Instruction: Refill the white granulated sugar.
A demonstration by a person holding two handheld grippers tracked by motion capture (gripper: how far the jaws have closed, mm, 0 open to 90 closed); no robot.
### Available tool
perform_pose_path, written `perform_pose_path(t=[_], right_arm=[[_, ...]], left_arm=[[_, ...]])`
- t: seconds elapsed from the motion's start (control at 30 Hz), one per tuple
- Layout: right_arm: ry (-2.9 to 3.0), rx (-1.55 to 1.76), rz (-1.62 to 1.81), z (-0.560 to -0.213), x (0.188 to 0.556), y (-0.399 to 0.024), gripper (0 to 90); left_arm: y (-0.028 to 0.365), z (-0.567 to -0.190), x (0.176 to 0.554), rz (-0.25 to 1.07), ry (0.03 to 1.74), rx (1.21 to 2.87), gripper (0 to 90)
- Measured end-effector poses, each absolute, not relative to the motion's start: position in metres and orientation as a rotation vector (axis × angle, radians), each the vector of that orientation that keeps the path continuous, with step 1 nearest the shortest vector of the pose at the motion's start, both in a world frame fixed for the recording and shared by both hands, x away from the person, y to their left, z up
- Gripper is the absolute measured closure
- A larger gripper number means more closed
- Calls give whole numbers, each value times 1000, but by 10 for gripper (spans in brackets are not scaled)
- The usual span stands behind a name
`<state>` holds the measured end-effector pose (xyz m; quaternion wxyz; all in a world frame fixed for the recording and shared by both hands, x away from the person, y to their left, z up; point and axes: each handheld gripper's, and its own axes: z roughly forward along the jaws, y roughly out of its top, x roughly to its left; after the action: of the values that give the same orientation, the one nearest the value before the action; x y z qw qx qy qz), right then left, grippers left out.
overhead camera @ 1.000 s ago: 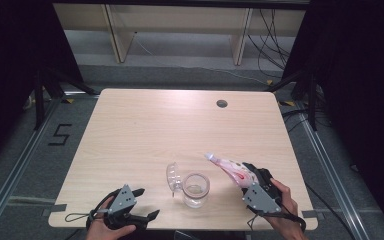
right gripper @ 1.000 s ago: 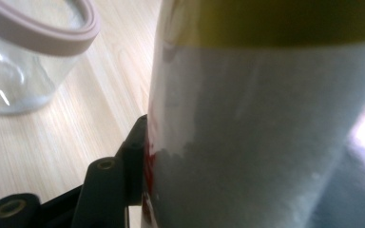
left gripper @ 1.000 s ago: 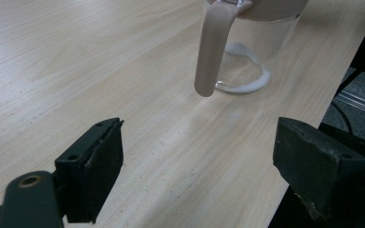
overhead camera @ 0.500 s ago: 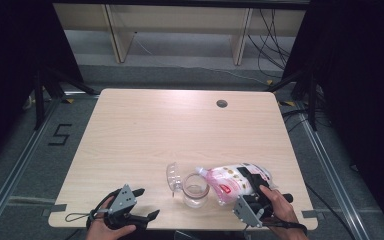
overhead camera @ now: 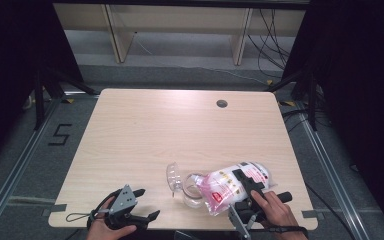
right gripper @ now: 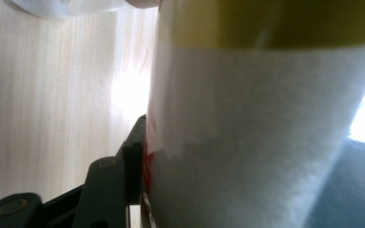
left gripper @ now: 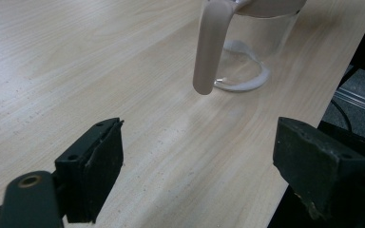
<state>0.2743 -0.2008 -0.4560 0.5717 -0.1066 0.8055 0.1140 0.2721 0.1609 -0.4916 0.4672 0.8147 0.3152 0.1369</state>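
A clear glass pitcher (overhead camera: 192, 194) stands near the table's front edge, its hinged lid (overhead camera: 172, 175) flipped up to the left. My right gripper (overhead camera: 245, 183) is shut on a pink-and-white plastic bag (overhead camera: 224, 186), which lies tilted with its low end over the pitcher's mouth. In the right gripper view the bag (right gripper: 256, 133) sits against one black jaw and hides the other. My left gripper (overhead camera: 147, 204) rests at the front left, open and holding nothing. In the left gripper view the pitcher (left gripper: 254, 42) and its pale handle (left gripper: 210, 47) stand just beyond the open jaws.
The wooden table (overhead camera: 145, 135) has a round cable hole (overhead camera: 222, 103) at the back right. Dark frames and cables stand on the floor around it. A light shelf unit (overhead camera: 180, 30) is behind the table.
My right gripper has moved left toward the pitcher and tipped the bag from upright to lying over the pitcher's mouth. The left gripper has stayed put.
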Motion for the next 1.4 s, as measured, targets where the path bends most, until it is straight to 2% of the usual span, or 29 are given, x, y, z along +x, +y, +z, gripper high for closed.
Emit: perform_pose_path(t=[1.4], right_arm=[[1737,-539,-20,-449,277,-192,513]], left_arm=[[163,-492,274,353,765,2023,170]])
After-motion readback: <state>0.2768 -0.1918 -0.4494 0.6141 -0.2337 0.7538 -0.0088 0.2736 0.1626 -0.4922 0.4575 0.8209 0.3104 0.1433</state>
